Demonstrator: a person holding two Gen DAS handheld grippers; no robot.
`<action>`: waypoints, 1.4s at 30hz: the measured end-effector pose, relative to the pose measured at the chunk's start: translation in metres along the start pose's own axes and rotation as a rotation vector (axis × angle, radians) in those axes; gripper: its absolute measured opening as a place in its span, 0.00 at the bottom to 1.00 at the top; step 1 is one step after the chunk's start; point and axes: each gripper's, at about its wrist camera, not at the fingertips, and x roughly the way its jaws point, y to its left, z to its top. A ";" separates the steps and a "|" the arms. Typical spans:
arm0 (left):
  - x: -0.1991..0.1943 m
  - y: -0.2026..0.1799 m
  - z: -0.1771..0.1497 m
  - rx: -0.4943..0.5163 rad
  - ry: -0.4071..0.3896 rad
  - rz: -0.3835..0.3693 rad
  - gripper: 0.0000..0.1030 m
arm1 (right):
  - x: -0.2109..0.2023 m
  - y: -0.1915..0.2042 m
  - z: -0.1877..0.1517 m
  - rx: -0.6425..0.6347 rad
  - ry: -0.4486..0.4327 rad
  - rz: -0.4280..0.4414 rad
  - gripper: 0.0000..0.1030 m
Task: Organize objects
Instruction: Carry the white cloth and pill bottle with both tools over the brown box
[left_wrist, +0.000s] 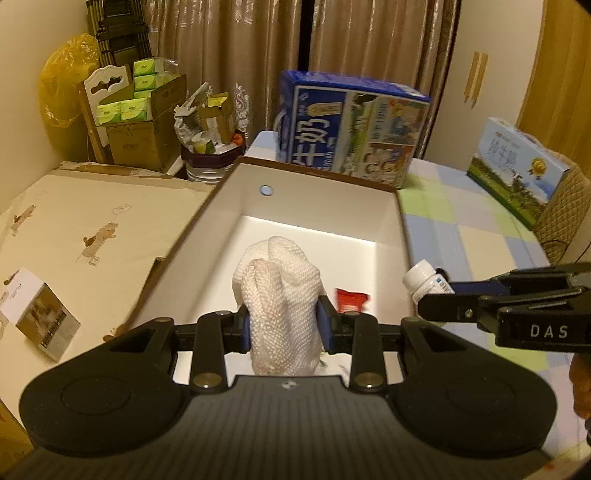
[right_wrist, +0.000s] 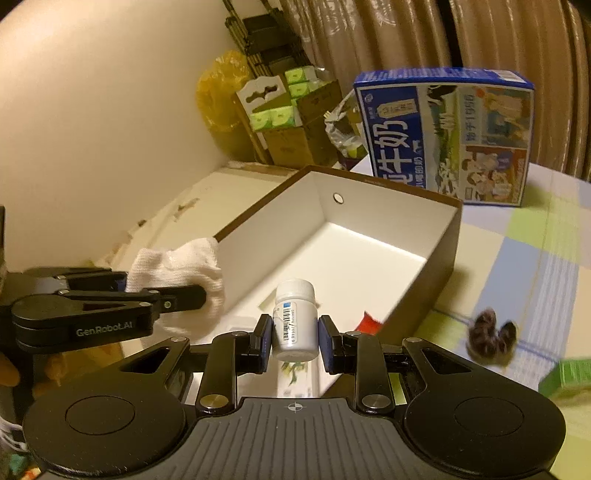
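Both tongs are loaded over the open box (left_wrist: 391, 229): the left tongs (left_wrist: 284, 326) clamp a white cloth (left_wrist: 280, 295), the right tongs (right_wrist: 294, 338) pinch a pill bottle (right_wrist: 295, 317). Judged step: depositing. Next, lower each inside the walls and release, clear of the red packet (left_wrist: 351, 300).

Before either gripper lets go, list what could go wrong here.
1. The left gripper and right gripper hang close together over the open box; they may collide.
2. The white cloth could unfold and cover the red packet.
3. The pill bottle may roll once dropped.
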 end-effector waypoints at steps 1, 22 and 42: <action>0.005 0.004 0.002 0.007 0.005 0.000 0.28 | 0.009 0.001 0.003 -0.008 0.014 -0.013 0.23; 0.112 0.044 0.039 0.110 0.126 -0.014 0.28 | 0.140 -0.010 0.024 -0.166 0.283 -0.182 0.23; 0.146 0.048 0.052 0.151 0.158 -0.016 0.30 | 0.144 -0.025 0.037 -0.084 0.256 -0.163 0.29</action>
